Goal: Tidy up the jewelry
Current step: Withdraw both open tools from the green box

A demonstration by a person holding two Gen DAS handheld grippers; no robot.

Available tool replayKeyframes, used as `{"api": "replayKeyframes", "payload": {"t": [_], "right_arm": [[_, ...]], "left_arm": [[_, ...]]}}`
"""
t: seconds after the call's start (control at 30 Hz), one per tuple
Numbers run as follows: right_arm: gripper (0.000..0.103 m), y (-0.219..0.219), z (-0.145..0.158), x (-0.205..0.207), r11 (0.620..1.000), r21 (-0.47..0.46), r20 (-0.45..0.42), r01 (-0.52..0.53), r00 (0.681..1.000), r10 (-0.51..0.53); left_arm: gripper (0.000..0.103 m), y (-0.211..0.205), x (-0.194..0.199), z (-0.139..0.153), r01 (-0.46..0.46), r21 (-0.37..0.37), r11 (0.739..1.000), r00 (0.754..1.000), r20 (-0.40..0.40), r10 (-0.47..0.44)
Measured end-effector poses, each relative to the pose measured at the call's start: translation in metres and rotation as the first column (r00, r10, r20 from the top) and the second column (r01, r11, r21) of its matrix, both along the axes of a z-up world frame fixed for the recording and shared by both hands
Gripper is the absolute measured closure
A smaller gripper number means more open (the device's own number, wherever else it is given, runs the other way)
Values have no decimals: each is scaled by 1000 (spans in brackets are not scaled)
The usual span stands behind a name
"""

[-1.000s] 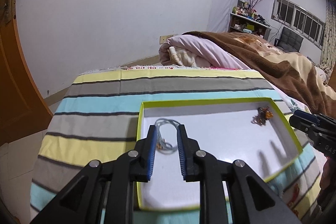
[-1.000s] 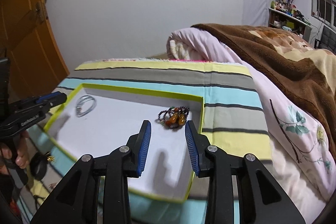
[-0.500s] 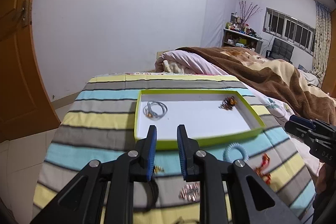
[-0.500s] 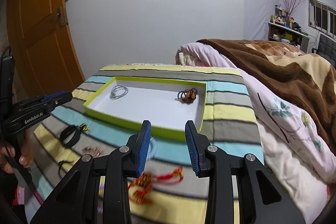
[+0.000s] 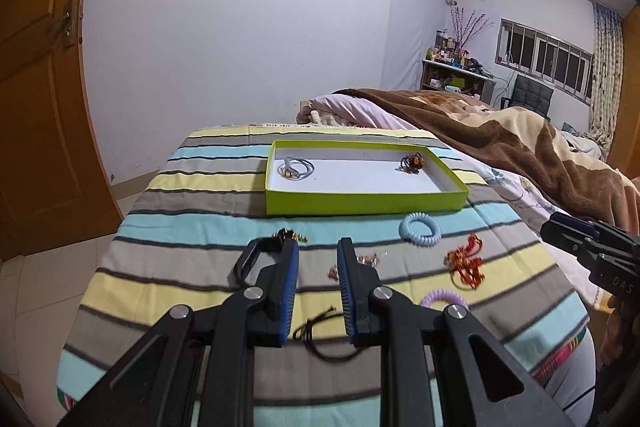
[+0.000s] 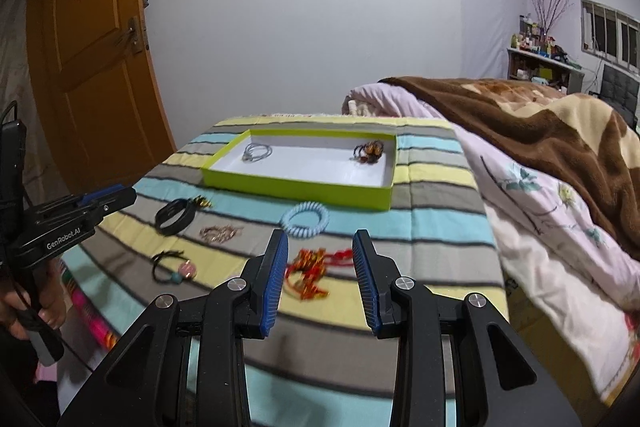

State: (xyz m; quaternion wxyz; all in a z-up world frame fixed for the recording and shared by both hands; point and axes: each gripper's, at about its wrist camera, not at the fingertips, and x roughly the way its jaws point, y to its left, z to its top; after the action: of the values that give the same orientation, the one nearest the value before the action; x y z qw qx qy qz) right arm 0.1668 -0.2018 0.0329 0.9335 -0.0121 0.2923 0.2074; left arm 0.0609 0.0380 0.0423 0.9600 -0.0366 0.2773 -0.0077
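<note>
A green-rimmed tray [image 5: 360, 205] [image 6: 296, 189] lies on the striped cloth, holding a silver chain [image 5: 296, 169] [image 6: 257, 151] and a brown bead bracelet [image 5: 412, 162] [image 6: 369, 151]. Loose on the cloth before it lie a light blue coil band [image 5: 420, 230] [image 6: 305, 219], a red knotted cord [image 5: 466, 263] [image 6: 316, 269], a rose-gold chain [image 6: 220, 233], a black bracelet [image 6: 176, 215], a black cord with beads [image 6: 176, 267] and a purple coil band [image 5: 442, 297]. My left gripper [image 5: 318, 291] is open and empty above the black cord. My right gripper [image 6: 320, 279] is open and empty above the red cord.
A bed with a brown blanket [image 5: 500, 139] [image 6: 540, 123] and a pink floral quilt [image 6: 540, 227] borders the cloth on the right. A wooden door [image 6: 92, 59] stands at the left. The cloth's edge drops to a tiled floor [image 5: 52, 287] on the left.
Both grippers have pulled back and up from over the tray, so the loose jewelry in front of it has come into view. Both have stayed open and empty.
</note>
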Motion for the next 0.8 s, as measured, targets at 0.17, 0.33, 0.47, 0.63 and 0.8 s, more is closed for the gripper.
{"api": "replayKeyframes", "payload": {"t": [0.17, 0.33, 0.47, 0.63, 0.8], "right_arm": [[68, 0, -5, -11, 1000, -4, -12, -9, 1000, 9], [68, 1, -8, -12, 1000, 1, -27, -11, 1000, 11], [68, 2, -11, -10, 1000, 2, -40, -11, 999, 11], [68, 5, -17, -5, 1000, -3, -60, -13, 998, 13], [68, 8, -27, 4, 1000, -8, -90, -12, 996, 12]], "left_arm": [[82, 0, -15, -3, 0, -3, 1000, 1000, 7, 0], [82, -2, -21, -9, 3, -9, 1000, 1000, -6, -3], [82, -3, -23, -13, 7, -15, 1000, 1000, -16, -7], [82, -7, -20, -20, 30, -16, 999, 999, -34, -30], [80, -13, -15, -29, 62, -19, 998, 996, -61, -63]]}}
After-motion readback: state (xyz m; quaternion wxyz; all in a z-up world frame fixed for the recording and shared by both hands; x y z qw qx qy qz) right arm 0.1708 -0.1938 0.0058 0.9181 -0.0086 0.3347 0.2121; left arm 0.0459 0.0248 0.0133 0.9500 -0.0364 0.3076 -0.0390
